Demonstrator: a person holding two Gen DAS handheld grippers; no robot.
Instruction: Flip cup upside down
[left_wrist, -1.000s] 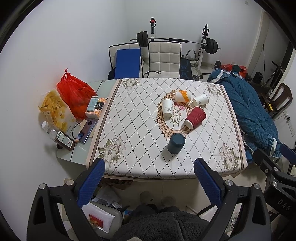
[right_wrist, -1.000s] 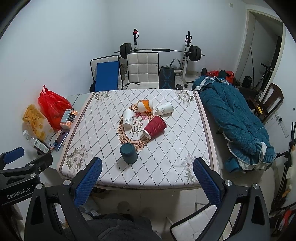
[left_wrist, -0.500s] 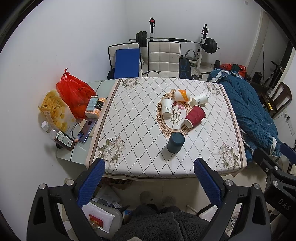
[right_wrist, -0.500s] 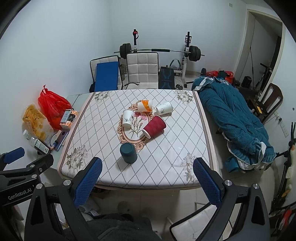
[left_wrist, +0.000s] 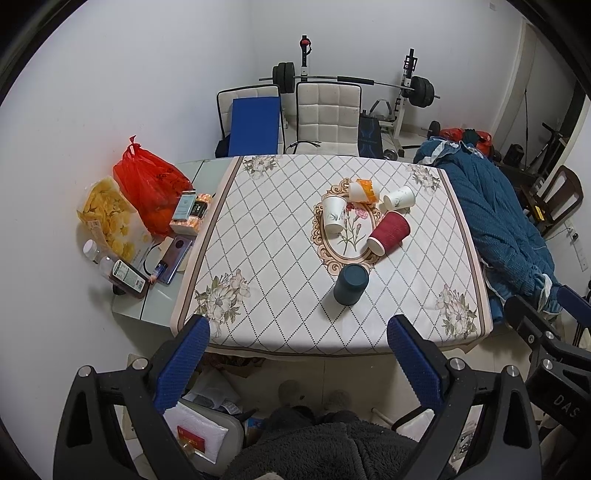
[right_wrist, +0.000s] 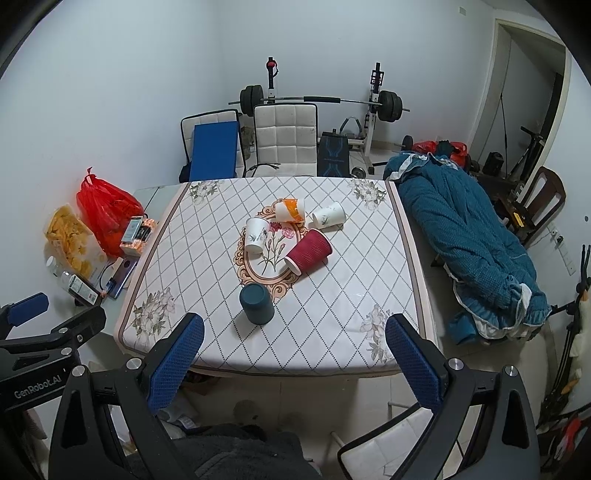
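A dark teal cup (left_wrist: 351, 284) (right_wrist: 256, 303) stands upside down near the table's front middle. A red ribbed paper cup (left_wrist: 389, 233) (right_wrist: 308, 256) lies on its side behind it. Two white cups (left_wrist: 334, 213) (left_wrist: 399, 197) and an orange-and-white cup (left_wrist: 364, 190) lie on their sides further back. My left gripper (left_wrist: 297, 363) is open and empty, held high in front of the table. My right gripper (right_wrist: 293, 363) is open and empty, also back from the front edge.
The table (left_wrist: 258, 236) has a diamond-patterned cloth. A red bag (left_wrist: 147, 184), snack bag, bottles and phone lie on its left strip. A blue quilt (right_wrist: 469, 243) lies on the right. Chairs and a barbell rack (right_wrist: 317, 99) stand behind.
Almost nothing has changed; both grippers have drifted very slightly and stay open. The cups have not moved.
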